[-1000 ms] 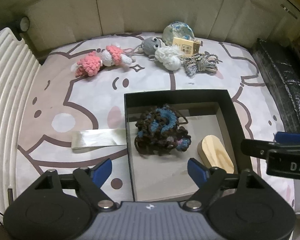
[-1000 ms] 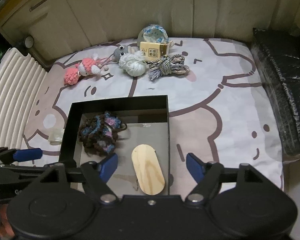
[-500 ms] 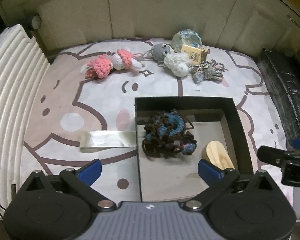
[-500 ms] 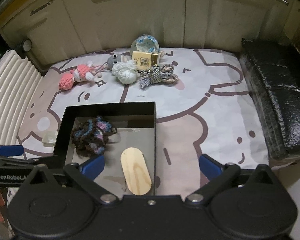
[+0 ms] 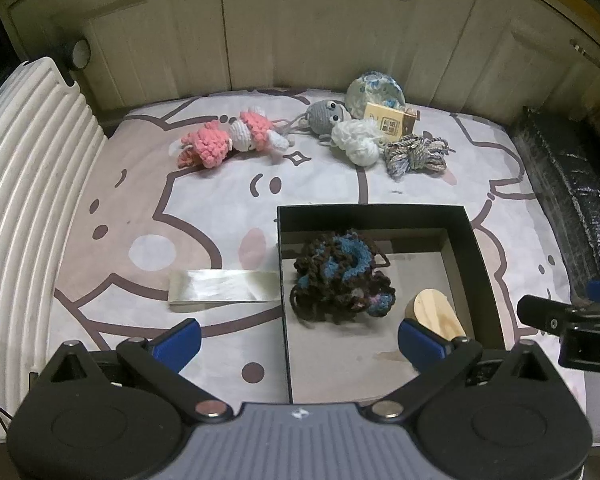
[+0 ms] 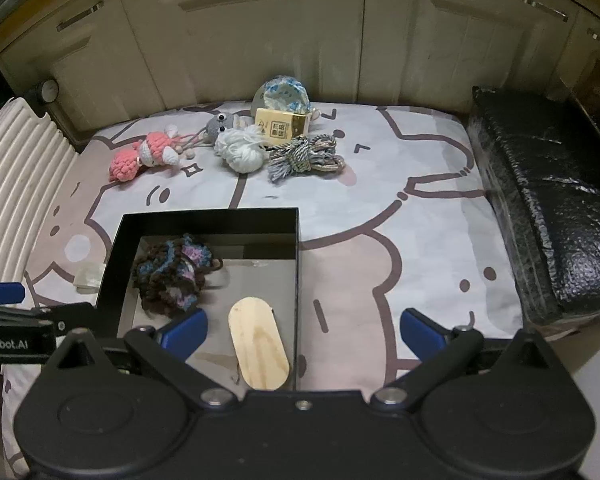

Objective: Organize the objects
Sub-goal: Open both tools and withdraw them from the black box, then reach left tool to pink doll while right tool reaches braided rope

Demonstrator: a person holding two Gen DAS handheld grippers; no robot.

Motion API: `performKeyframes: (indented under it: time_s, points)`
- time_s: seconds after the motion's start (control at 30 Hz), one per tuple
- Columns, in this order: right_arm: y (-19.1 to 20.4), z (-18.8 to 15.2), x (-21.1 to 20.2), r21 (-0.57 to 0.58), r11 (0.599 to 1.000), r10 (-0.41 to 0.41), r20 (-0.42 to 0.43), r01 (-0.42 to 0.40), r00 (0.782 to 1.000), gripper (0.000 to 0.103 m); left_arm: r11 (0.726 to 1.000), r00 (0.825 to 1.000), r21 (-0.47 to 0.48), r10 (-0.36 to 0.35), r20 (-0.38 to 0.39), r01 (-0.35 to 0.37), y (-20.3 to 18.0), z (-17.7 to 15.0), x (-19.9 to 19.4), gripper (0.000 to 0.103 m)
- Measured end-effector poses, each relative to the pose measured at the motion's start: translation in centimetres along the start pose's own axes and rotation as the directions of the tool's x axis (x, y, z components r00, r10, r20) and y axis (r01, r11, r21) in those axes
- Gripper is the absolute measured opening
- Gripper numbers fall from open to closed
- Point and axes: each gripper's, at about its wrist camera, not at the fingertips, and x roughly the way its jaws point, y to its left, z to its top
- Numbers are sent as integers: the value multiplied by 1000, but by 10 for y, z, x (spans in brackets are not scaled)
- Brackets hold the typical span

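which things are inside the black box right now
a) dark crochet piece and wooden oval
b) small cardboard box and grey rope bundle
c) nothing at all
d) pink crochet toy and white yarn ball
a: the dark crochet piece and the wooden oval lie on the floor of the black box, while the other items sit on the mat beyond it.

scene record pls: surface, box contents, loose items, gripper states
surface: cartoon-print cloth
box: black box, open top, near edge of the cloth
in box: dark crochet piece; wooden oval
beside box: clear packet, against its left wall
loose, far side: pink doll, grey doll, white yarn, small carton, cord bundle, floral pouch
left gripper: open, empty
right gripper: open, empty
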Motion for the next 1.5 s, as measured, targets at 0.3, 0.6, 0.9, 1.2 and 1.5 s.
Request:
performKeyframes:
  time_s: [0.3, 0.6, 0.9, 1.2, 1.5]
  points:
    - [2, -1, -3, 2, 1000, -7, 23, 7, 1000, 103, 1000, 999, 8, 4, 37, -4, 1, 0, -3, 103]
    - [0, 8, 4, 8, 1000, -21, 76, 20, 997, 103, 1000, 994, -16, 13, 107, -12, 8, 13, 1, 103]
    - [-11, 28, 17, 57, 998, -45, 165, 36, 985, 103, 999, 978, 8, 32, 205, -34, 11, 31, 10, 103]
    - [-18, 46, 41, 54, 995, -88, 201, 79, 976, 103, 995, 960, 58, 67, 273, -86, 13, 46, 34, 103]
    - [-29, 55, 68, 61, 995, -96, 207, 85, 974, 103, 997, 949, 17, 65, 308, -74, 31, 53, 52, 103]
